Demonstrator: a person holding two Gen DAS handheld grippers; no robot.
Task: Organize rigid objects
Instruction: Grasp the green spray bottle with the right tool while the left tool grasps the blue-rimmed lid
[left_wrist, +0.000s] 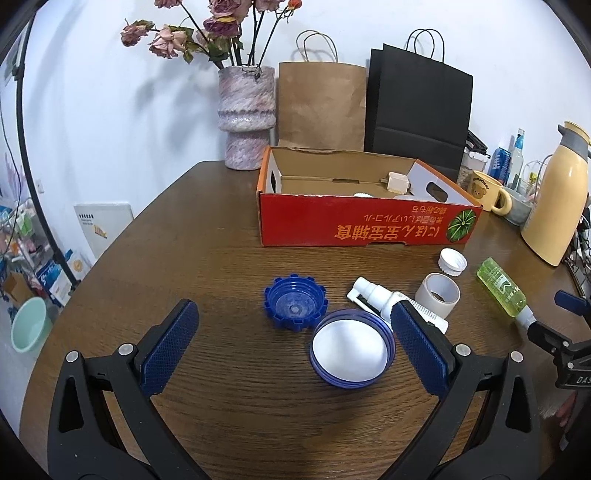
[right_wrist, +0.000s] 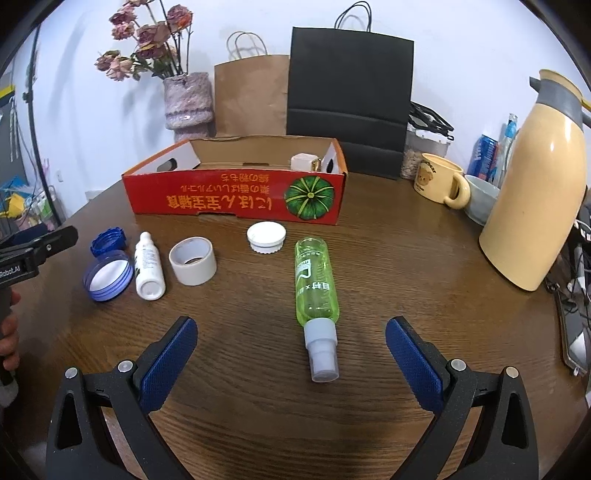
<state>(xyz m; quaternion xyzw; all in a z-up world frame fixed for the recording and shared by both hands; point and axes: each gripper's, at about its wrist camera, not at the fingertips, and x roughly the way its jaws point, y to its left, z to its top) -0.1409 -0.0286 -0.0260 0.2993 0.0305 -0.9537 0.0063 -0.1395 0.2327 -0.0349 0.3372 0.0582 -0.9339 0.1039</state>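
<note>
Left gripper: spread, empty, above the table.
Lid: between its fingers, nearer the right one.
Blue cap: just ahead.
Right gripper: spread, empty.
Green bottle: lying between its fingers, nozzle toward it.
Box: farther ahead.

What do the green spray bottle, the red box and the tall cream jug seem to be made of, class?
Green spray bottle: clear tinted plastic, glossy; the table grain shows through it.
Red box: corrugated cardboard, printed matte red outside, raw brown inside with folded flaps.
Cream jug: smooth glossy shell with sharp highlights, probably plastic or coated metal; grey lid looks like matte plastic.
</note>
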